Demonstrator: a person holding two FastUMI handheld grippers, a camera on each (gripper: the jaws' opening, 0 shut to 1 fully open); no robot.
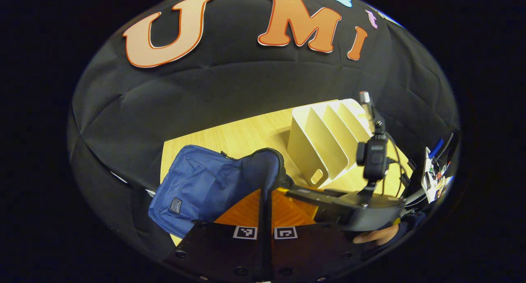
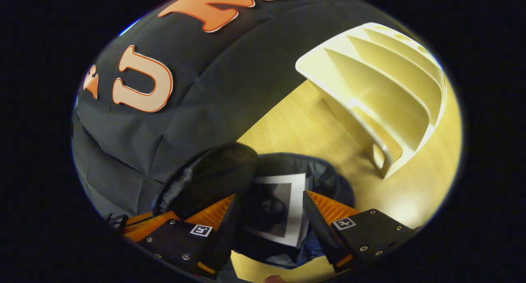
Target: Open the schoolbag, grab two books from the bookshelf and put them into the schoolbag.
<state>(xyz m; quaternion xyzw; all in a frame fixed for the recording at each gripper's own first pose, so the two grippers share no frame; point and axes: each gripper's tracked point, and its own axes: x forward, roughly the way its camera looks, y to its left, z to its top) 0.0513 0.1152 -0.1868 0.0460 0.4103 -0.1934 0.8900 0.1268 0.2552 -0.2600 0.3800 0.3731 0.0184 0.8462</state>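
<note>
The blue schoolbag [image 1: 201,186] lies on the wooden worktop [image 1: 246,137], its long axis running from the near left corner toward the middle, its zipped mouth open and facing the file rack. A small dark label patch sits on its front near the left end; the writing on it is too small to read. In the right gripper view a book [image 2: 279,209] with a white border and a dark cover picture sits inside the open mouth of the bag. The right gripper [image 2: 269,217] has its jaws spread to either side of the book, apparently not pressing it. The left gripper [image 1: 265,217] has its jaws pressed together on the bag's opening edge. The white bookshelf [image 1: 328,139], a slotted rack, stands just beyond the bag with its dividers slanting.
</note>
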